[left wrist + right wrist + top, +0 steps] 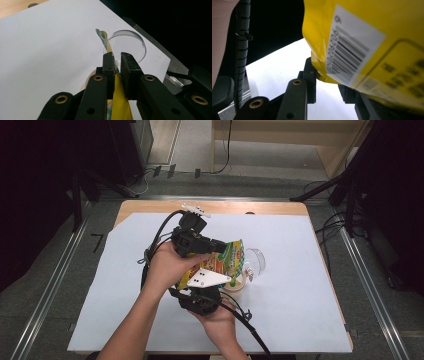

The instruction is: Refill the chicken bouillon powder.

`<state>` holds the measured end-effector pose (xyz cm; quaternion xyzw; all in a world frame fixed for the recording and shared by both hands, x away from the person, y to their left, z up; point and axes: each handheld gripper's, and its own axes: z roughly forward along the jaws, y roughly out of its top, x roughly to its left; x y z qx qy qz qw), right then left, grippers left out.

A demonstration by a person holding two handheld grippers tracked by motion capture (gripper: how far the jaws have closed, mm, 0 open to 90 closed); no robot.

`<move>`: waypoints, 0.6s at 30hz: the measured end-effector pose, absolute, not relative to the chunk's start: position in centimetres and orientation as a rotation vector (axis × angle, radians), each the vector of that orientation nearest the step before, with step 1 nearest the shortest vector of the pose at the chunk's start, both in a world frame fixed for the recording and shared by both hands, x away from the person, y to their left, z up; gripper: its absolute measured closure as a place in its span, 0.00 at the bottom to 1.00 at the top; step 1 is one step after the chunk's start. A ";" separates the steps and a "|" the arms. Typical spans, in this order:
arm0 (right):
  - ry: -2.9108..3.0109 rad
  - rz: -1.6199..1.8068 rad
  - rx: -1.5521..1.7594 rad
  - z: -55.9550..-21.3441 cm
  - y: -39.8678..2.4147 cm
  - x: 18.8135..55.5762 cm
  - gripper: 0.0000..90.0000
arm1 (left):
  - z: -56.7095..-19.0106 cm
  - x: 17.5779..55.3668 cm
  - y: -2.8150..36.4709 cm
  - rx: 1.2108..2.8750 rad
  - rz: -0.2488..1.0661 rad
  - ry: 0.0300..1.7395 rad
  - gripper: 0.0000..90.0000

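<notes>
The yellow snack pouch [220, 262] is held up off the surface [300, 310], gripped between both grippers over the middle of the white sheet [125, 320] that covers the wooden top. In the high view the left gripper [212, 246] comes in from the pouch's left, its jaws reaching across to the pouch's upper edge; the left gripper view shows those jaws nearly closed, pinching the thin flattened top edge of the pouch [113, 75] between them, so the pouch is held edge-on and its printed strip rises above the jaw tips. The right gripper [200, 295] sits just below the pouch on the near side, with its grey three-cornered plate [207, 279] lying against the pouch's lower part. In the right gripper view the pouch's yellow back with a white barcode label [352, 52] looms close, its bottom corner caught between the narrowly parted jaws. Just beyond the pouch, on its far right side, a clear plastic cup [255, 260] stands on the sheet, near but apart from the pouch as far as can be told; a tan round thing [235, 287] sits on the sheet under the pouch, partly hidden.
</notes>
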<state>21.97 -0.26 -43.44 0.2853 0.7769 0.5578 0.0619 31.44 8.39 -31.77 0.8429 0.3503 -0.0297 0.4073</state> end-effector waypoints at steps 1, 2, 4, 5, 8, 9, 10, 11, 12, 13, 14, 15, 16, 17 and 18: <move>2.350 1.686 0.864 -43.5 -0.2 22.0 0.80 | -31.8 31.4 8.4 2.125 -0.076 0.883 0.92; 2.350 1.684 0.863 -43.5 -0.2 22.0 0.80 | -31.8 31.5 8.4 2.126 -0.076 0.883 0.92; 2.351 1.683 0.863 -43.5 -0.2 22.0 0.80 | -31.8 31.4 8.4 2.127 -0.079 0.883 0.92; 2.350 1.684 0.866 -43.5 -0.3 22.0 0.80 | -31.8 31.4 8.4 2.128 -0.079 0.881 0.92; 2.348 1.685 0.867 -43.5 -0.2 22.0 0.80 | -31.8 31.4 8.4 2.127 -0.079 0.880 0.92; 2.349 1.685 0.867 -43.5 -0.3 22.0 0.80 | -31.8 31.4 8.4 2.129 -0.079 0.881 0.91; 2.350 1.683 0.866 -43.6 -0.3 22.0 0.80 | -31.8 31.4 8.4 2.130 -0.080 0.881 0.91; 2.351 1.682 0.868 -43.6 -0.3 22.0 0.80 | -31.8 31.4 8.3 2.131 -0.080 0.881 0.91; 2.350 1.681 0.865 -43.6 -0.3 22.0 0.80 | -31.9 31.5 8.3 2.131 -0.082 0.879 0.91; 2.351 1.678 0.866 -43.6 -0.3 22.0 0.80 | -31.9 31.5 8.3 2.129 -0.084 0.877 0.91; 2.352 1.677 0.866 -43.6 -0.4 22.1 0.80 | -32.0 31.5 8.2 2.128 -0.085 0.877 0.91; 2.354 1.674 0.867 -43.6 -0.4 22.0 0.80 | -32.0 31.5 8.2 2.130 -0.085 0.875 0.91; 2.355 1.673 0.869 -43.6 -0.4 22.0 0.80 | -32.0 31.5 8.2 2.131 -0.086 0.873 0.91; 2.357 1.671 0.872 -43.6 -0.5 22.0 0.80 | -32.0 31.5 8.1 2.129 -0.086 0.875 0.91; 2.357 1.670 0.875 -43.6 -0.5 21.9 0.80 | -32.0 31.4 8.1 2.130 -0.083 0.874 0.91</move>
